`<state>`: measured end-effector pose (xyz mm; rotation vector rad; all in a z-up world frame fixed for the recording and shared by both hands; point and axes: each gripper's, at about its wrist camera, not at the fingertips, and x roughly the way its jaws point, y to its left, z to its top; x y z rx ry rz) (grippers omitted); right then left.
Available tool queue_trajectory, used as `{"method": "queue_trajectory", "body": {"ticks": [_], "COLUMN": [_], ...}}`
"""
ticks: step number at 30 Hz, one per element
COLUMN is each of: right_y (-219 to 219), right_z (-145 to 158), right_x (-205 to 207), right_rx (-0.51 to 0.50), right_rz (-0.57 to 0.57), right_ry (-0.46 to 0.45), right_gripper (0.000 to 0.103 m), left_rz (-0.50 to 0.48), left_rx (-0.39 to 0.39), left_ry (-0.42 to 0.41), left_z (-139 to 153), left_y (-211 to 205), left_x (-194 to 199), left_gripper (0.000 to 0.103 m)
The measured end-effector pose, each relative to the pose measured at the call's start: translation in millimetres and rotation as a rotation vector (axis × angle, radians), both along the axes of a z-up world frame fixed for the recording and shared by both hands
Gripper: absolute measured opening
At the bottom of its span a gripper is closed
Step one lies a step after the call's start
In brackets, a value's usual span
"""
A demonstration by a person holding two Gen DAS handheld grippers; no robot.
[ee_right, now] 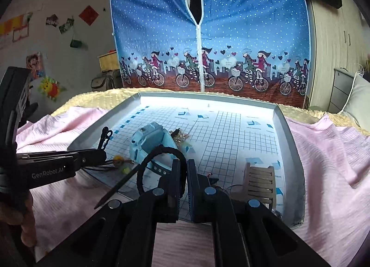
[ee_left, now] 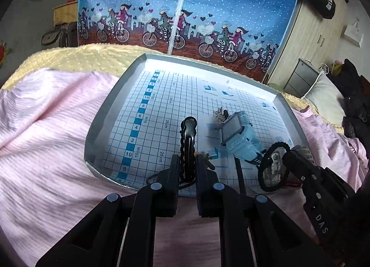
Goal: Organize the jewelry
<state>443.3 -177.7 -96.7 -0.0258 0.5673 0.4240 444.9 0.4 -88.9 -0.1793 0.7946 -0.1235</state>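
Currently the black hair clip (ee_left: 187,142) sits clamped between the fingers of the left hand-held gripper (ee_left: 187,162), standing upright with its rounded tip pointing away over the tray (ee_left: 105,114). In the right wrist view the same clip (ee_right: 105,137) sticks up from the left gripper's tip at the tray's left edge.

Right hand-held gripper (ee_right: 183,169) has its jaws nearly closed on a black hair tie (ee_right: 148,162); the loop hangs out to the left of the fingers. In the left view that tie (ee_left: 266,162) rings the right gripper's tip.

Light blue kids' smartwatch (ee_right: 150,142) lies on the tray's grid liner, just behind the tie loop. A small gold trinket (ee_right: 180,135) lies touching or just beside the watch's far side; detail too small to tell. A wooden comb (ee_right: 260,181) lies in the near right part of the tray. A black cord with yellow beads (ee_right: 119,160) lies near the left gripper tip. A thin dark stick (ee_right: 118,186) crosses the tray's near edge.

Tray rests on a pink sheet (ee_right: 328,162) on a bed. A blue fabric wardrobe (ee_right: 208,35) with a cyclist print stands behind.
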Motion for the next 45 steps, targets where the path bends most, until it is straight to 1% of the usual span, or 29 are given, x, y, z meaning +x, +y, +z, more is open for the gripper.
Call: {"method": "queue_trajectory", "body": {"ticks": [4, 8, 12, 15, 17, 19, 20, 22, 23, 24, 25, 26, 27, 28, 29, 30, 31, 33, 36, 39, 43, 45], "right_y": [-1.9, -3.4, -4.7, -8.7, -12.5, -18.2, -21.6, -28.1, -32.8, -35.4, -39.0, -42.1, -46.3, -49.6, -52.9, -55.8, -59.3, -65.2, -70.3, -71.8, -73.7, -75.8], "right_z": [-5.2, -4.6, -3.8, -0.8, 2.5, 6.6, 9.3, 14.6, 18.6, 21.9, 27.3, 31.4, 38.0, 42.8, 47.7, 53.4, 59.6, 71.5, 86.5, 99.7, 113.8, 116.9], "right_x": [3.0, 1.7, 0.7, -1.7, -4.0, -6.1, -8.3, -12.0, -16.4, -18.5, -23.0, -26.5, -32.0, -35.5, -38.7, -43.1, -48.6, -60.5, -78.4, -94.0, -122.8, -133.7], "right_rx": [0.002, 0.01, 0.015, 0.032, 0.047, 0.067, 0.078, 0.099, 0.113, 0.118, 0.122, 0.126, 0.133, 0.14, 0.146, 0.155, 0.164, 0.183, 0.2, 0.202, 0.218, 0.225], "right_rz": [-0.006, -0.008, -0.007, -0.011, -0.019, -0.025, -0.033, -0.046, -0.054, -0.059, -0.068, -0.074, -0.082, -0.087, -0.091, -0.094, -0.095, -0.097, -0.095, -0.086, -0.091, -0.097], "right_ry": [0.024, 0.026, 0.027, 0.022, 0.016, 0.012, 0.011, 0.007, 0.0, -0.005, -0.016, -0.025, -0.039, -0.048, -0.056, -0.065, -0.076, -0.101, -0.137, -0.173, -0.22, -0.229], "right_gripper": [0.007, 0.007, 0.008, 0.011, 0.015, 0.024, 0.027, 0.043, 0.048, 0.056, 0.064, 0.067, 0.071, 0.076, 0.08, 0.085, 0.091, 0.096, 0.102, 0.103, 0.103, 0.103], "left_rz": [-0.018, -0.03, -0.026, -0.019, -0.016, -0.012, -0.008, 0.006, 0.018, 0.03, 0.046, 0.065, 0.081, 0.101, 0.124, 0.142, 0.156, 0.175, 0.181, 0.186, 0.182, 0.181], "left_rx": [0.001, 0.011, 0.009, 0.02, 0.025, 0.019, 0.016, 0.015, 0.019, 0.023, 0.028, 0.032, 0.035, 0.038, 0.041, 0.046, 0.052, 0.056, 0.052, 0.028, 0.041, 0.049], "left_ry": [0.021, 0.043, 0.042, 0.037, 0.029, 0.009, -0.002, -0.02, -0.028, -0.033, -0.044, -0.061, -0.078, -0.102, -0.129, -0.15, -0.166, -0.198, -0.221, -0.275, -0.324, -0.346], "left_z": [-1.3, -3.2, -3.4, -1.9, 0.4, 4.9, 7.4, 14.1, 18.0, 21.5, 26.0, 31.1, 35.9, 41.6, 47.8, 52.6, 57.1, 67.5, 81.8, 95.7, 111.4, 118.1], "left_y": [-4.6, -11.8, -14.3, -15.8, -16.2, -15.7, -15.4, -14.1, -13.3, -12.9, -11.9, -10.8, -10.1, -8.6, -6.9, -5.8, -5.2, -4.2, -3.6, -2.9, -6.9, -8.0], "left_x": [3.3, 3.3, 1.5, -0.6, -3.7, -8.6, -11.5, -17.9, -21.4, -24.5, -29.2, -34.8, -39.9, -46.7, -54.2, -60.7, -66.2, -79.1, -98.8, -126.8, -153.3, -167.0], "left_gripper": [0.01, 0.01, 0.01, 0.014, 0.02, 0.029, 0.031, 0.039, 0.043, 0.054, 0.067, 0.073, 0.082, 0.088, 0.091, 0.095, 0.097, 0.097, 0.097, 0.097, 0.097, 0.097]}}
